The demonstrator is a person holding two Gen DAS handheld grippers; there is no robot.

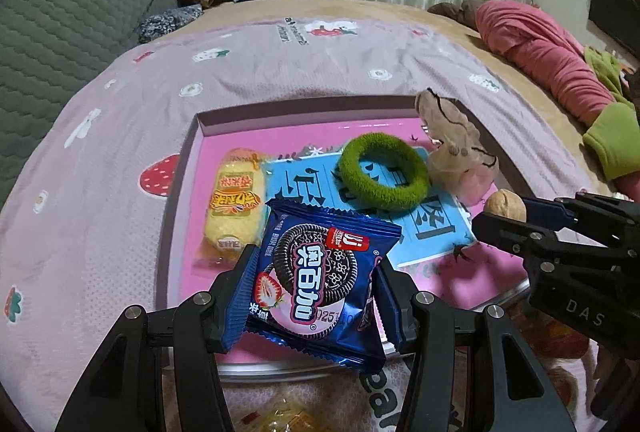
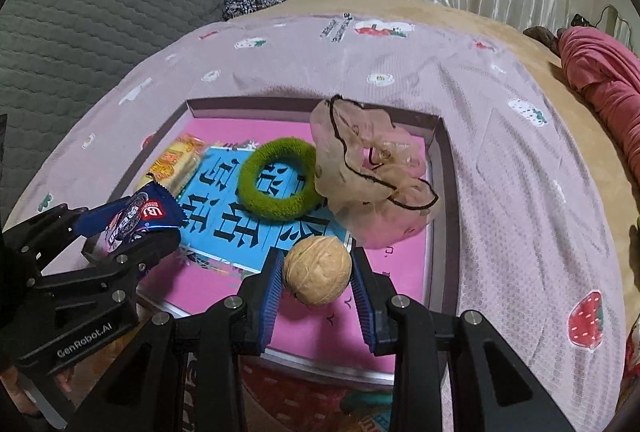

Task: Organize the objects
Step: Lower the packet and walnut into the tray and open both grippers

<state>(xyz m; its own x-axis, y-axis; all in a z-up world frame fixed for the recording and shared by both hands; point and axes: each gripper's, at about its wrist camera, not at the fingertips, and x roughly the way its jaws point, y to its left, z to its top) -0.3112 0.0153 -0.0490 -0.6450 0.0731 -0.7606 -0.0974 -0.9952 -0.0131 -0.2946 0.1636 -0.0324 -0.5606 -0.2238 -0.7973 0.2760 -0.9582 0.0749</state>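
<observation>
Two grippers worked over pink tray. Left gripper clamped blue cookie packet above tray's near edge. Right gripper pinched walnut between blue pads, just beside sheer scrunchie. Green hair tie lay on blue card.

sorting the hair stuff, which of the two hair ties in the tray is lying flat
The green fuzzy hair tie lies flat as an open ring on the blue card. The sheer beige scrunchie beside it is crumpled, bunched up toward the tray wall.
</observation>
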